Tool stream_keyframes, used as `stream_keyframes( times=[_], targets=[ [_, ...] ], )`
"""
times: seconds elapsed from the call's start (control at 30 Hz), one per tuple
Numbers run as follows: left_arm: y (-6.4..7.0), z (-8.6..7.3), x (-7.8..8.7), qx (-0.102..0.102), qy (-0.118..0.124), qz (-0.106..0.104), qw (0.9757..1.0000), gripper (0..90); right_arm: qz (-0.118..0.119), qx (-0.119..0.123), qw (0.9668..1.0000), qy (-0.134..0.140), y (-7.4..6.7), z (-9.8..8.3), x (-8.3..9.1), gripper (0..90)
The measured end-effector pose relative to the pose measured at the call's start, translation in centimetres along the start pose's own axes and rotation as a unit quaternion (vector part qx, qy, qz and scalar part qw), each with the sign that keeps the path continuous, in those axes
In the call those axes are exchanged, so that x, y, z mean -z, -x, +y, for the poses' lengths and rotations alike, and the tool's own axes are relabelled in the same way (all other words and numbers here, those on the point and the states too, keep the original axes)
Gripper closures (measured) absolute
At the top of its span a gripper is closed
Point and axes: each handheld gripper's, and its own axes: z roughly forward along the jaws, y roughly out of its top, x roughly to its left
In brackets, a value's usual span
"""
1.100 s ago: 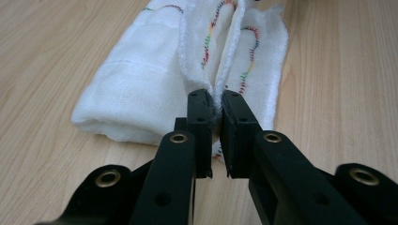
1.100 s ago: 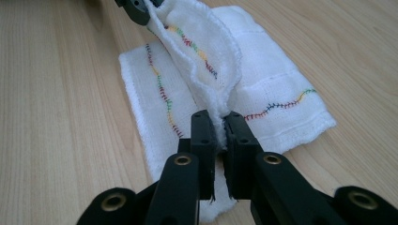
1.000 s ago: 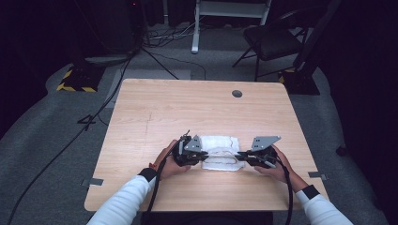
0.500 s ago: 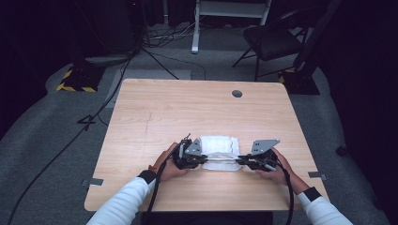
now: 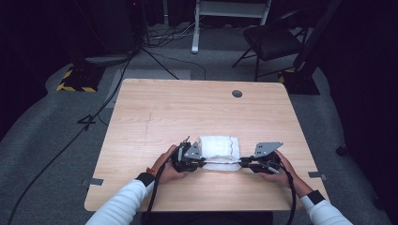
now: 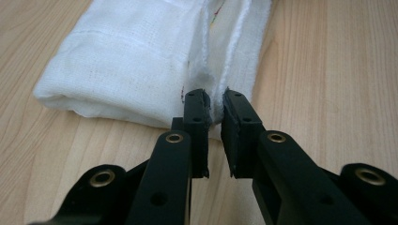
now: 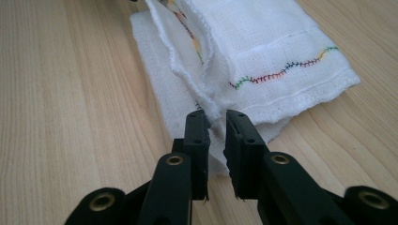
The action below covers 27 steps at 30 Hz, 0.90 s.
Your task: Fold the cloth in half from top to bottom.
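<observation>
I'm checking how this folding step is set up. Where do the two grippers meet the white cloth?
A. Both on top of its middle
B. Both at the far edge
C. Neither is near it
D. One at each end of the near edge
D: in the high view the left gripper and the right gripper sit at opposite ends of the folded white cloth, along its near edge.

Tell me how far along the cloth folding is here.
The white cloth already lies folded into a small stack on the table. The left gripper and right gripper each pinch an edge layer, the right's jaws just loosening. Release or a last fold seems left.
</observation>
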Motion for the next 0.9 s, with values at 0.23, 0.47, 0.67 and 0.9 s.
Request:
stream_keyframes(
  times=[0.23,0.47,0.67,0.9],
  targets=[
    [0.2,-0.4,0.4,0.004,0.005,-0.007,1.0000,80.2,0.000,0.006,1.0000,0.001,-0.4,-0.3,0.1,80.2],
    [0.3,-0.5,0.5,-0.002,0.003,-0.009,1.0000,81.7,-0.001,0.003,1.0000,0.000,-0.5,-0.3,0.2,78.7],
    [0.4,-0.7,0.6,-0.003,0.001,-0.011,0.9999,84.6,-0.003,0.000,1.0000,-0.005,-0.6,-0.8,0.3,79.6],
    [0.6,-1.1,0.9,-0.002,0.002,-0.016,0.9999,85.7,-0.007,-0.009,0.9999,-0.001,-0.6,-1.4,0.8,78.3]
  ],
)
